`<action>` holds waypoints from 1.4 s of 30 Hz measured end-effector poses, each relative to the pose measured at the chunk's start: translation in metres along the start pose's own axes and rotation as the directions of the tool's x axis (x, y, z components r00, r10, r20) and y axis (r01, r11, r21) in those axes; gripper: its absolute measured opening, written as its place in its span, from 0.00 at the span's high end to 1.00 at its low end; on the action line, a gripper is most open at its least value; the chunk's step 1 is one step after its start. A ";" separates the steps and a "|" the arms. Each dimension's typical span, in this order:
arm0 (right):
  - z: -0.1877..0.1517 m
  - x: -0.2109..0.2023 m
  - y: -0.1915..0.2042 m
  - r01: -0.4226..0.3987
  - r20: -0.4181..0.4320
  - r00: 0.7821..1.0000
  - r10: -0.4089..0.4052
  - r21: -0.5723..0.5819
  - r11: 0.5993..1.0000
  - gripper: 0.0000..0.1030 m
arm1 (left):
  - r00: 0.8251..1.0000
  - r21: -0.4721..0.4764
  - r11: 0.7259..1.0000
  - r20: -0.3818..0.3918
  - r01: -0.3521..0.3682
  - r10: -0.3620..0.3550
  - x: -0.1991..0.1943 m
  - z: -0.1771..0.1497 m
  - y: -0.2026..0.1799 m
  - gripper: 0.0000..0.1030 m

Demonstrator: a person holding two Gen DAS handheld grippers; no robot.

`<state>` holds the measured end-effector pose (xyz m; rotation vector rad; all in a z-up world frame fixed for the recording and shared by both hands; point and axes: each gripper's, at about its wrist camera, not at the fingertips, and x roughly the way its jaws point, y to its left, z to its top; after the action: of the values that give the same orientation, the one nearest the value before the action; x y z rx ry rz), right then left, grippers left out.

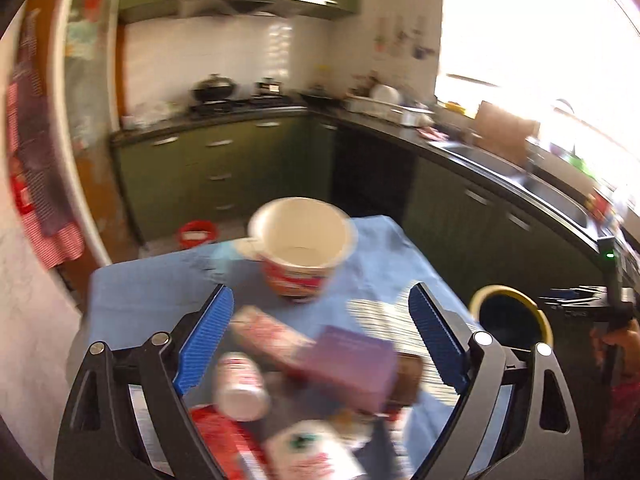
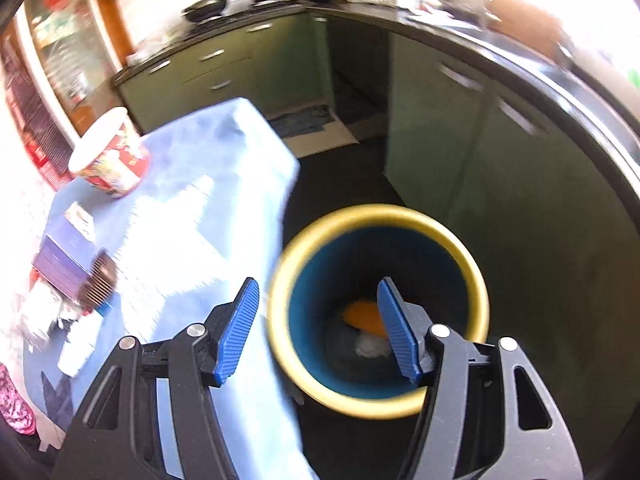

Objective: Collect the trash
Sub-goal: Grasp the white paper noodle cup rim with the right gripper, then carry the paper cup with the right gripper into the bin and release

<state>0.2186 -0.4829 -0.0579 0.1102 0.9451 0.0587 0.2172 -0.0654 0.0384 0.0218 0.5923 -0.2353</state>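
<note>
Trash is still heaped on the blue tablecloth [image 1: 140, 296], and I have both tools over it with nothing in either. My left gripper [image 1: 320, 340] stands spread wide, its blue pads clear of everything, looking down on the pile. My right gripper [image 2: 320, 328] is parted too and grips nothing; it hangs above the bin [image 2: 280, 320], which sits on the floor just beside the table edge and already holds something orange and something white at the bottom.

Nearest the left gripper are a purple box [image 1: 348, 364], a small white can [image 1: 240, 388] lying tilted, a red packet [image 1: 224, 440] and a white carton [image 1: 316, 456]. The picture is smeared, so I cannot tell which pieces touch and which overlap. Farther back stands an empty noodle cup [image 1: 304, 248], upright with its mouth open and its peeled lid hanging at the rim.

I judge all of it light. The purple box looks like thin card, stiff enough to pinch across its narrow sides, though a hard squeeze would buckle it. The can is round and probably slick, so I would close across its body near the middle rather than at an end, or it may roll out. The cup is wide and flimsy; I would take it by the rim wall, one pad inside and one outside. The packet is soft and flat, likely the hardest to lift cleanly off the cloth.
</note>
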 end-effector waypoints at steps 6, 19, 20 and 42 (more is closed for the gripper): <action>0.072 0.001 0.081 -0.067 0.018 0.997 0.070 -0.122 0.990 0.43 | 0.984 -0.095 0.980 0.004 -0.175 0.176 0.008 -0.016 0.091 0.12; 0.185 0.102 0.239 -0.148 -0.157 0.981 0.113 -0.230 0.962 0.44 | 0.992 -0.153 0.981 -0.041 -0.122 0.117 0.024 -0.046 0.122 0.09; 0.186 0.111 0.245 -0.130 -0.167 0.982 0.091 -0.234 0.963 0.44 | 0.993 -0.156 0.981 -0.037 -0.119 0.114 0.022 -0.047 0.121 0.09; 0.172 0.127 0.230 -0.103 -0.216 0.974 0.072 -0.139 0.985 0.96 | 0.997 -0.144 0.986 0.001 -0.081 0.082 -0.026 -0.052 0.107 0.06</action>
<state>0.4321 -0.2538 -0.0323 0.0067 1.1438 0.2265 0.1920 0.0485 0.0048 -0.0942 0.5988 -0.1125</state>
